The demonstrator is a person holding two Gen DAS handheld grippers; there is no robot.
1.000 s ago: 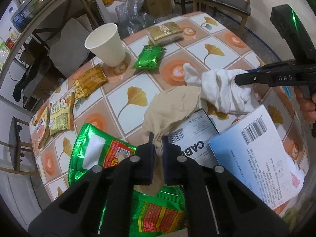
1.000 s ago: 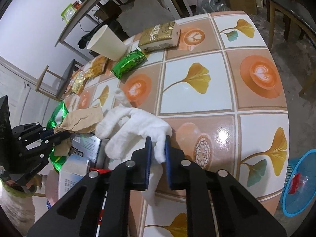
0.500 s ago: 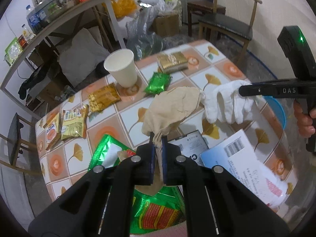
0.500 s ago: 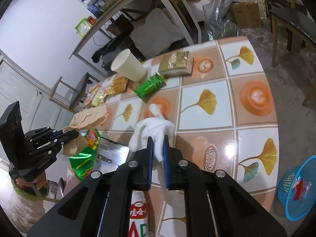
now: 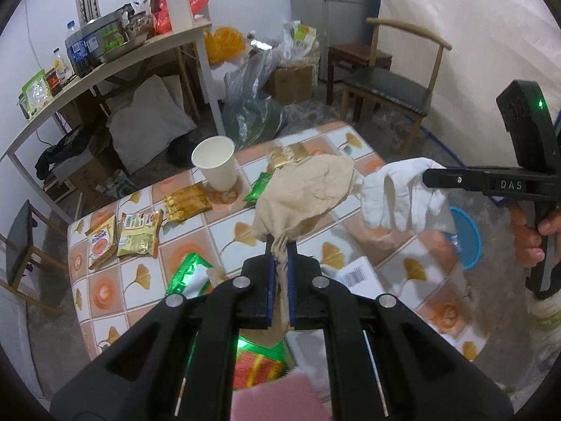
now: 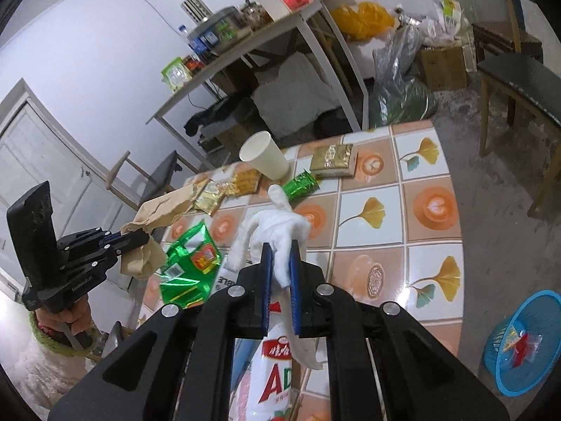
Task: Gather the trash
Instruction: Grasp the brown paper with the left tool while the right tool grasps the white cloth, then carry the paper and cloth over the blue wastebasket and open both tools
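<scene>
My left gripper is shut on a crumpled brown paper bag and holds it well above the tiled table. My right gripper is shut on a crumpled white tissue, also lifted above the table. In the left wrist view the right gripper holds the tissue at the right. In the right wrist view the left gripper holds the brown bag at the left. A blue trash basket stands on the floor at the right.
On the table stand a white paper cup, several snack packets, a gold packet, small green packet, large green bag and a barcoded mailer. A chair and cluttered side table stand behind.
Both grippers have risen high above the table, carrying the brown bag and the white tissue up with them. The table objects look smaller and further away.
</scene>
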